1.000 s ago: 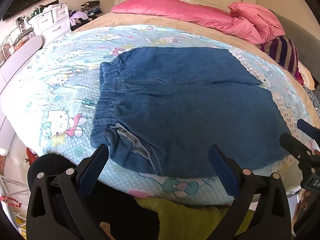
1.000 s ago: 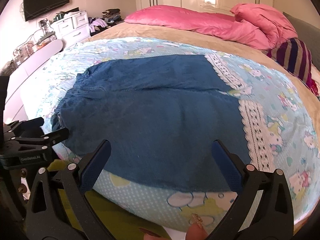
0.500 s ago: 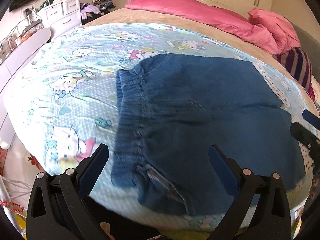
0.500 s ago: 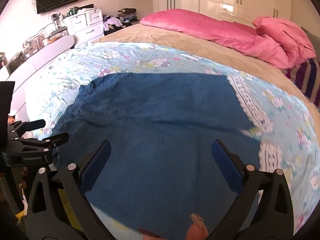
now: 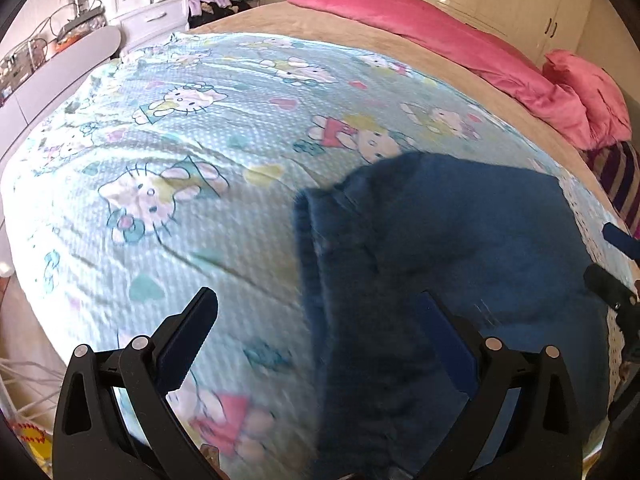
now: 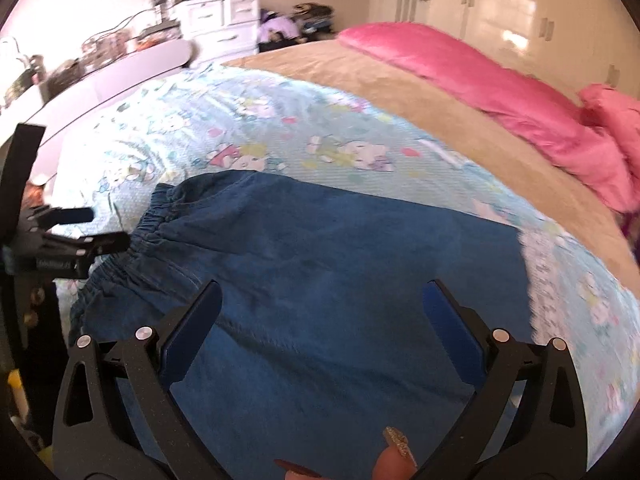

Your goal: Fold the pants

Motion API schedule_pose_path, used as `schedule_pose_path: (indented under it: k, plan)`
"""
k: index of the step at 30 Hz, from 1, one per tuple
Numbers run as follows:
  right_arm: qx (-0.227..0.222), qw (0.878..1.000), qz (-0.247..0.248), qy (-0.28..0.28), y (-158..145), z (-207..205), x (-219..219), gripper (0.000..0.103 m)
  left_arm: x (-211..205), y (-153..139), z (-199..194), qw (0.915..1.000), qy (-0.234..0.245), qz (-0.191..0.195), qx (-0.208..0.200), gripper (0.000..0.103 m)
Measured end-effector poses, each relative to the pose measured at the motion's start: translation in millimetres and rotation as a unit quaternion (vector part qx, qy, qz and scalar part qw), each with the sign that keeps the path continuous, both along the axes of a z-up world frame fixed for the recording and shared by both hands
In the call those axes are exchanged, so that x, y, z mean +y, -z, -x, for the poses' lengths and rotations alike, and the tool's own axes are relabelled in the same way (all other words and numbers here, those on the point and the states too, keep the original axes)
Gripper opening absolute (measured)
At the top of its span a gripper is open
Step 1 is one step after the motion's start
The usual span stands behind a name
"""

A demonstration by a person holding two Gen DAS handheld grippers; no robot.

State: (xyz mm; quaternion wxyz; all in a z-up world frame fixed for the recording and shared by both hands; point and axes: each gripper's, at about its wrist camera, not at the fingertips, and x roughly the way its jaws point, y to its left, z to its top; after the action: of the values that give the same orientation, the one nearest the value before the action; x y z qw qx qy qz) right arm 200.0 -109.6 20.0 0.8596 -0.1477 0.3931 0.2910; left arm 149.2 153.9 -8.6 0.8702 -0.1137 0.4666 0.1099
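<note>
pants (image 6: 340,280) flat on cartoon sheet (image 5: 180,160), near edge blurred, probably cut off | left gripper (image 5: 316,320) jaws spread, empty | right gripper (image 6: 320,320) jaws spread, empty

The pants (image 6: 320,280) lie on the blanket (image 6: 280,128) on the bed (image 6: 360,68), with pillows (image 6: 480,92) behind at the upper right.
</note>
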Motion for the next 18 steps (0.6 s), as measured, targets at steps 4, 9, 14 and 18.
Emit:
schedule_pose_path:
  k: [4,9,14,18]
  plan:
    - [0.011,1.000,0.007,-0.013,8,-24,14,0.095,19,5,-19,0.9999,-0.006,0.001,0.014,0.099]
    - [0.012,0.999,0.031,-0.021,20,-63,29,0.095,28,13,-43,0.9995,0.010,0.021,0.021,0.099]
    - [0.000,0.997,0.062,-0.038,29,-89,39,0.095,21,24,-66,0.9990,0.029,0.025,0.024,0.099]
    - [-0.003,0.995,0.078,-0.065,33,-100,49,0.095,11,29,-80,0.9987,0.046,0.001,0.024,0.096]
